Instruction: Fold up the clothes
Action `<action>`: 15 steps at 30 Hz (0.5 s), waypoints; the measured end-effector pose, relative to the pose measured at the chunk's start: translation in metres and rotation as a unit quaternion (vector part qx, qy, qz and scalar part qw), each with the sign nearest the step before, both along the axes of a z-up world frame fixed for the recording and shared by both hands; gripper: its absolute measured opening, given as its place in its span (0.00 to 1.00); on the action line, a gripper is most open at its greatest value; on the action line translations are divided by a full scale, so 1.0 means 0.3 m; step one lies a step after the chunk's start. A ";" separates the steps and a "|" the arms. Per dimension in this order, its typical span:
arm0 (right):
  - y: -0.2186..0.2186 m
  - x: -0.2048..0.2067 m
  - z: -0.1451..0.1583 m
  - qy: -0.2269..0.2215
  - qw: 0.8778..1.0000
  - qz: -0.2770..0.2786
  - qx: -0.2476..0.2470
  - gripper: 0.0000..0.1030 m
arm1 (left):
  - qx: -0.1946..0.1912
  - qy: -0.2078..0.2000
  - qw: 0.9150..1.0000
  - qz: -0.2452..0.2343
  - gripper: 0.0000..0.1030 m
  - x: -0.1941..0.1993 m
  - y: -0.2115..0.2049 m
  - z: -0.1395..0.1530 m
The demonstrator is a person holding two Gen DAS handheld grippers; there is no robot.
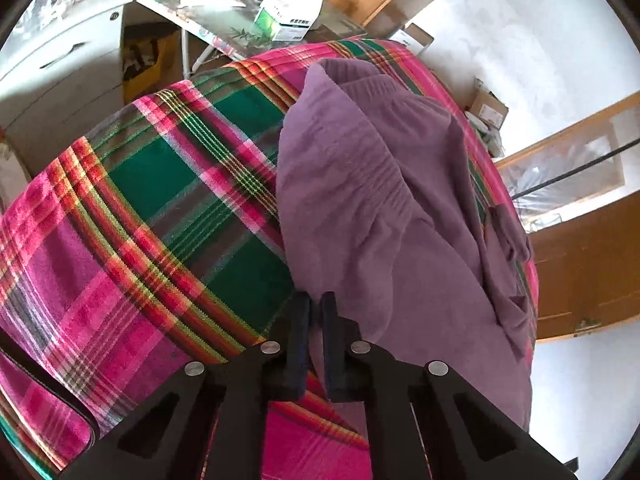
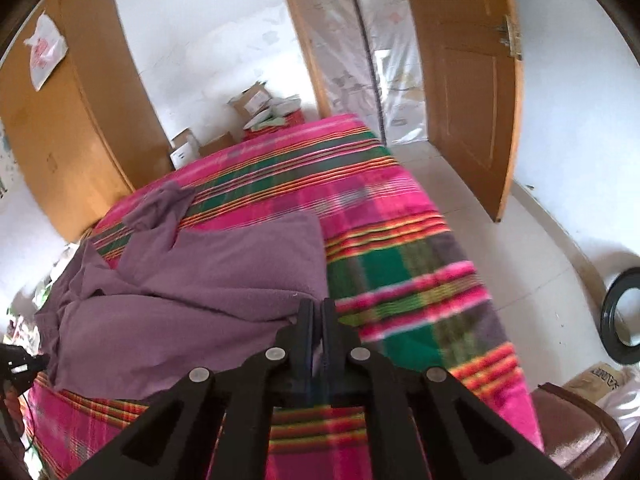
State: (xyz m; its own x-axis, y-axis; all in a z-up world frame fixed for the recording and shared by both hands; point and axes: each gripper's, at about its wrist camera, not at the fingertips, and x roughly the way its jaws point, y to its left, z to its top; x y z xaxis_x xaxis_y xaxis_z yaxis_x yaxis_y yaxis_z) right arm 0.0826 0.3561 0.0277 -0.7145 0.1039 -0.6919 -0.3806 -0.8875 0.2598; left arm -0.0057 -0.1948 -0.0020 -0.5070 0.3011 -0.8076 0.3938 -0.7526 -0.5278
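A purple garment (image 1: 380,200) with a gathered elastic waistband lies crumpled on a bed covered by a pink, green and red plaid sheet (image 1: 160,200). My left gripper (image 1: 316,306) is shut at the garment's near left edge, with a strip of purple cloth pinched between its black fingers. In the right wrist view the same garment (image 2: 220,272) spreads to the left over the plaid sheet (image 2: 400,240). My right gripper (image 2: 317,312) is shut on its near right edge, with purple cloth showing in the narrow slit between the fingers.
A cluttered folding table with boxes (image 1: 288,16) and a white drawer unit (image 1: 60,60) stand beyond the bed. A wooden wardrobe (image 2: 72,120), cardboard boxes (image 2: 248,100) and an open wooden door (image 2: 468,80) surround it. Pale floor tiles (image 2: 532,248) run along the bed's right side.
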 end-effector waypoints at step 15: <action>0.068 0.119 -0.011 0.018 0.999 -0.046 -0.017 0.04 | -0.008 0.038 0.999 -0.002 0.00 0.112 -0.038 0.054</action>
State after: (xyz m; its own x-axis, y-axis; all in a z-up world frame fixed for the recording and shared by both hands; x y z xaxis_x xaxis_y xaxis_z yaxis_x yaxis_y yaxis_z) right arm 0.1183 0.3764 0.0245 -0.7268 0.1471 -0.6709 -0.4505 -0.8394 0.3040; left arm 0.0279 -0.2061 0.0141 -0.5655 0.2910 -0.7717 0.3505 -0.7622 -0.5443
